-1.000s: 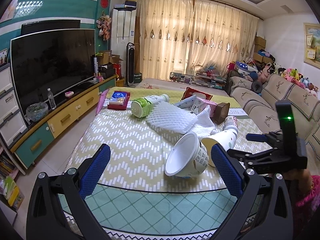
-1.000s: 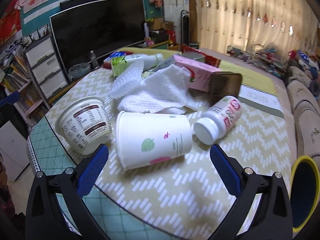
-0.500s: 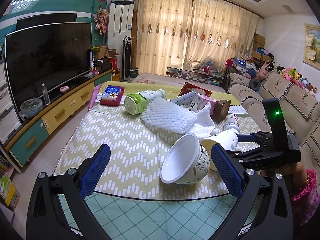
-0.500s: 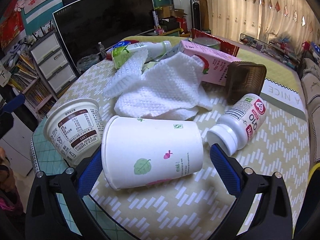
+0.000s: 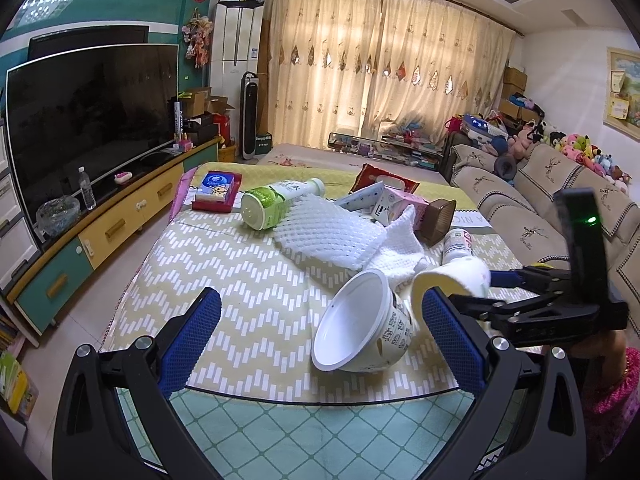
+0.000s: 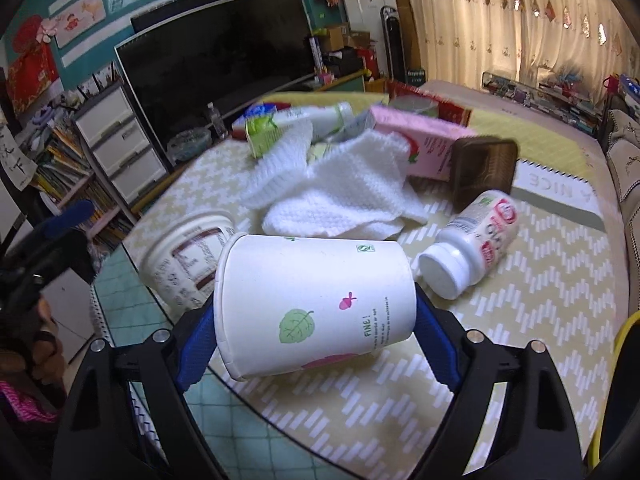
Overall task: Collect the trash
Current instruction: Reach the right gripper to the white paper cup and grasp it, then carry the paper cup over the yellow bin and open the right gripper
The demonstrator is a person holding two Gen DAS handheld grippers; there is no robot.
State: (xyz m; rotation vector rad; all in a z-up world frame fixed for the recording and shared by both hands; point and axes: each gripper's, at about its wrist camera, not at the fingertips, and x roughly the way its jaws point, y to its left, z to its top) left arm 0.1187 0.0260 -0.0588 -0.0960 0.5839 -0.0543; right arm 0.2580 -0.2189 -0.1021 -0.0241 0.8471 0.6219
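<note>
Trash lies scattered over the table [image 5: 224, 280], which carries a yellow-green zigzag cloth. At the left, the left gripper [image 5: 320, 332] points down at a slant over the near edge with its blue pads spread wide and nothing held; a white bowl-shaped tub [image 5: 360, 328] lies on its side between the pads without touching either, its open mouth facing the camera. Just right of the tub lies the paper cup [image 6: 316, 304], also on its side, printed with a green leaf and a small pink mark. The right gripper [image 6: 312, 328] reaches down at a steeper slant and straddles this cup end to end, one pad at the rim and the other at the base; its jaws are closing and the pads look to be right against the cup, though the view is blurred. A hand in a pink sleeve [image 5: 616, 396] holds this gripper at the right edge of the left view. Behind the cup lie a white knitted cloth [image 6: 344, 192] and a sheet of white foam netting [image 5: 332, 232], which overlap. Right of the cup, a white pill bottle [image 6: 472, 248] lies with its cap near the cup's base, close to the gripper's right pad. Farther back lie a green-labelled bottle [image 5: 272, 204], a pink carton [image 6: 424, 148] and a brown plastic tray [image 6: 484, 168] leaning against the carton.
</note>
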